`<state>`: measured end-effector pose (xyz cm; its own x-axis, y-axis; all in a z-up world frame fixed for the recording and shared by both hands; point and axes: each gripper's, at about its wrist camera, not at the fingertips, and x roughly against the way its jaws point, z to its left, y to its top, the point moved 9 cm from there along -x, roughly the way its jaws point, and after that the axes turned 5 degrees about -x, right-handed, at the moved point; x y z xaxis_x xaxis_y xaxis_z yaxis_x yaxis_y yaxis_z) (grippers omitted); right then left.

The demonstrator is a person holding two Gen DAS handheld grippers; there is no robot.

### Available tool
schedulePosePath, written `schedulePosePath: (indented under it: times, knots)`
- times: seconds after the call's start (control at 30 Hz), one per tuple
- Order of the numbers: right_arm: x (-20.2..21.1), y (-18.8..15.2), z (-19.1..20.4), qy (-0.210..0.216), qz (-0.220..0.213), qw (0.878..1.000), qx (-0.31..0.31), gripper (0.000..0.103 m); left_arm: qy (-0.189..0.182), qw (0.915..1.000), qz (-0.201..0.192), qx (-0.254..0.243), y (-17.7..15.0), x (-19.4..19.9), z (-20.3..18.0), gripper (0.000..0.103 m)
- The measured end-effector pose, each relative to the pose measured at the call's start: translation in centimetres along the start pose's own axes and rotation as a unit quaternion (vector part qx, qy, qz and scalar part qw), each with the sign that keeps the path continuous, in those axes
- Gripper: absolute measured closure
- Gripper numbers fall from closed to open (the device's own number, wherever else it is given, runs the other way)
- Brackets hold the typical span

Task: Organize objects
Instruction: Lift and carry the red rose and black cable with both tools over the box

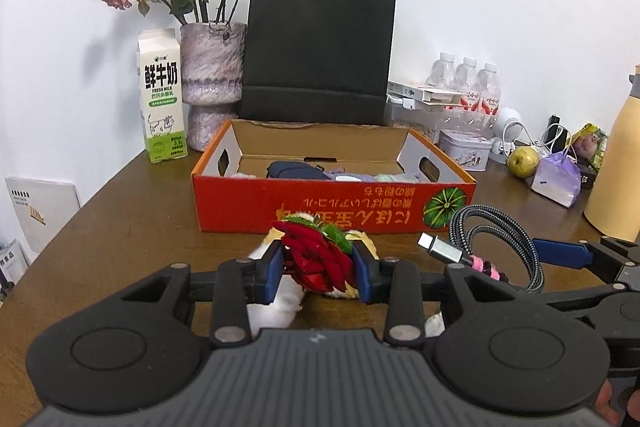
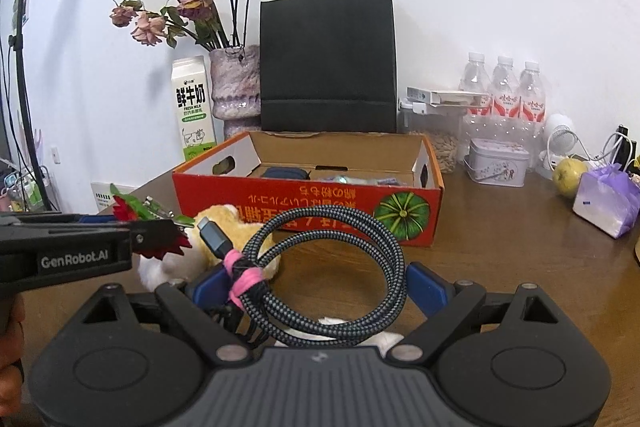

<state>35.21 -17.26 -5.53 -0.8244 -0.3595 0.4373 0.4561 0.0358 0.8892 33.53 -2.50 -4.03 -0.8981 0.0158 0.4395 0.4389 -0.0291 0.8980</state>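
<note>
My left gripper is shut on a red artificial flower with green leaves, held just above a yellow-and-white plush toy that lies on the wooden table. My right gripper has its jaws wide, with the blue pads pressing both sides of a coiled braided cable tied with a pink band. The cable hangs to the right of the flower. Just beyond both grippers stands an open orange cardboard box with a dark pouch and other items inside.
Behind the box stand a black paper bag, a vase of dried roses and a milk carton. At the right are water bottles, a tin, a green fruit, a purple bag and a yellow flask.
</note>
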Motion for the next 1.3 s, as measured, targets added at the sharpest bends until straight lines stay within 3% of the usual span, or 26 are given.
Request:
schedulePosePath:
  times: [1.3]
  knots:
    - [-7.7,7.2,0.8,0.012,-0.028,1.0,0.005,0.011,0.006,0.999,-0.033,0.028,6.9,-6.7,3.3,0.066]
